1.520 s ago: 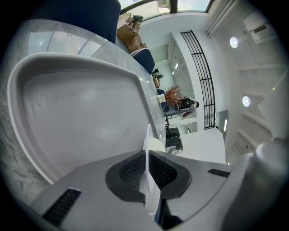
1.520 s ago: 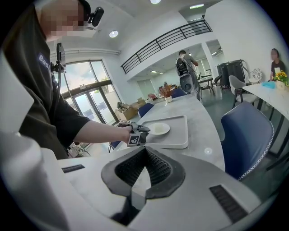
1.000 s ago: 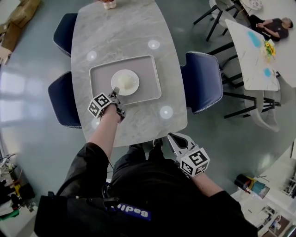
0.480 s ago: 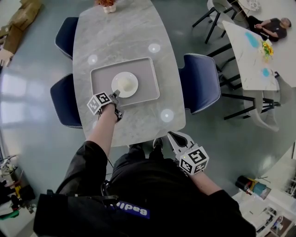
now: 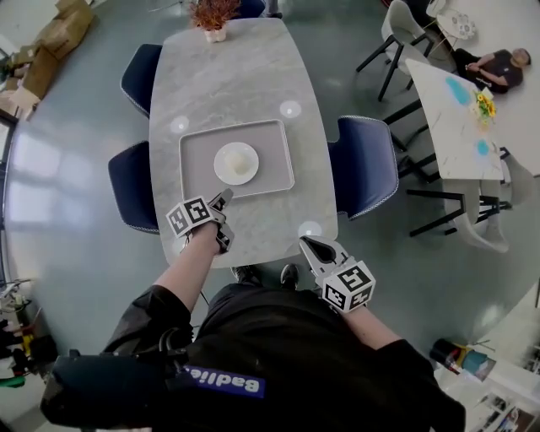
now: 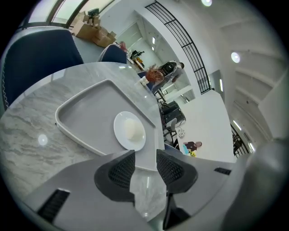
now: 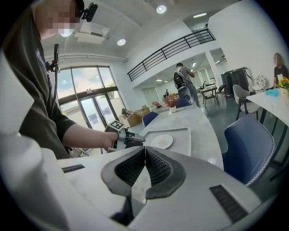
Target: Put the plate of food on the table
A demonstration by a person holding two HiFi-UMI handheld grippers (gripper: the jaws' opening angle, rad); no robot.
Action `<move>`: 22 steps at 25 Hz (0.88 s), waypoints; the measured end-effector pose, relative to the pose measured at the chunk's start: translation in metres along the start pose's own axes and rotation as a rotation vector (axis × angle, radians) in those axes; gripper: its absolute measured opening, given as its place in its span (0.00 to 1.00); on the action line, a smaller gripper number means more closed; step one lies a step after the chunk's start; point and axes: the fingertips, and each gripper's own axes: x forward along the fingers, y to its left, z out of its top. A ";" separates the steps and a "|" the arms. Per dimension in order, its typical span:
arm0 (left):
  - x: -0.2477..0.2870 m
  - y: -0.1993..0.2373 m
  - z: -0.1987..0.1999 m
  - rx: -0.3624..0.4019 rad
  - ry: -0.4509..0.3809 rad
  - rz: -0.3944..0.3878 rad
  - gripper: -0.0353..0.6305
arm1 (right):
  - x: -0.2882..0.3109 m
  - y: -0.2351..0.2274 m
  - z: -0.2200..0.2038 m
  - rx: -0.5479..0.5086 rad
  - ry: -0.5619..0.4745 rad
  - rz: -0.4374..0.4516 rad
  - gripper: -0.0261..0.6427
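A white plate with a pale lump of food sits in the middle of a grey tray on the marble table. My left gripper hovers at the tray's near edge, a short way back from the plate, open with nothing between its fingers. In the left gripper view the plate and tray lie just beyond the open left gripper. My right gripper hangs off the table's near right corner, shut and empty; in its own view the right gripper points toward the tray.
Blue chairs stand on both sides of the table. A potted plant is at the table's far end. A white table with chairs and a seated person is at the right. Cardboard boxes lie far left.
My left gripper has opened and drawn back from the plate's rim to the tray's near edge. The plate stays on the tray. The right gripper has barely moved.
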 end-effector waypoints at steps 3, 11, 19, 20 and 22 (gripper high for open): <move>-0.024 -0.018 -0.024 0.013 0.009 -0.046 0.27 | 0.005 0.007 0.001 -0.007 0.003 0.028 0.06; -0.089 -0.093 -0.065 0.055 -0.043 -0.275 0.22 | 0.016 0.026 0.012 -0.012 -0.003 0.116 0.06; -0.145 -0.153 -0.086 0.525 -0.127 -0.356 0.07 | 0.010 0.048 0.017 -0.100 -0.010 0.198 0.06; -0.151 -0.159 -0.089 0.570 -0.133 -0.365 0.07 | 0.010 0.051 0.018 -0.106 -0.011 0.208 0.06; -0.159 -0.170 -0.097 0.662 -0.140 -0.385 0.07 | 0.012 0.056 0.017 -0.114 -0.011 0.229 0.06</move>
